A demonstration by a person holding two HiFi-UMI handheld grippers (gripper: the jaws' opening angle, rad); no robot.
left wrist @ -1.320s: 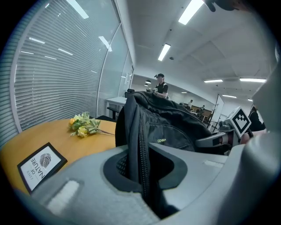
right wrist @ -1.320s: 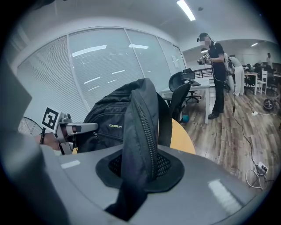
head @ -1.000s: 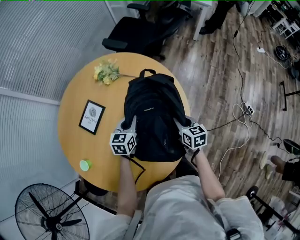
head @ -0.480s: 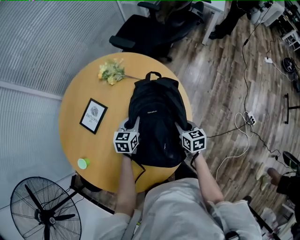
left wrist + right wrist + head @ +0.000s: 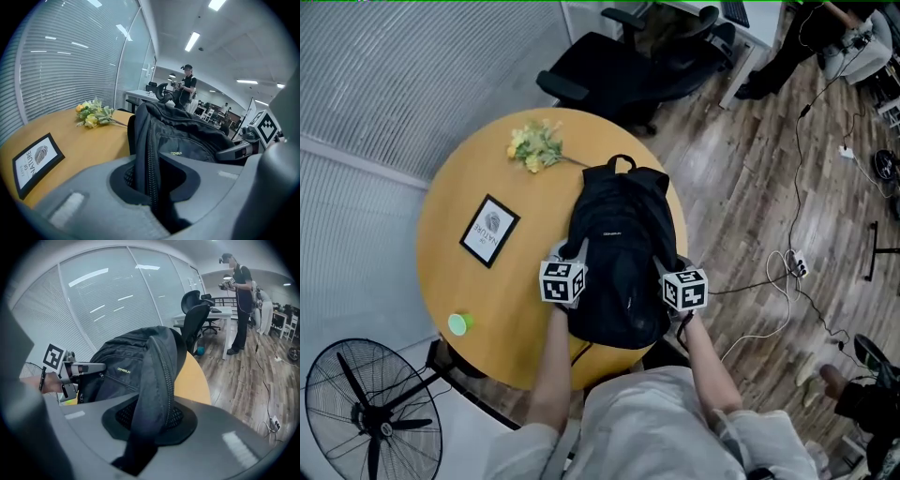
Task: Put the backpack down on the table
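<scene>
A black backpack lies on the right half of the round wooden table, its top handle pointing away from me. My left gripper grips the pack's left side, and in the left gripper view its jaws pinch a zippered fold of the backpack. My right gripper grips the pack's right side. In the right gripper view its jaws are opening slightly, and a fold of the backpack is still pinched between them.
Yellow flowers lie at the table's far side and a framed picture lies on its left. A green cup sits near the front left edge. A fan, an office chair and floor cables surround the table.
Both grippers have sunk toward the tabletop with the backpack still between them, and the pack now sits lower and flatter on the table.
</scene>
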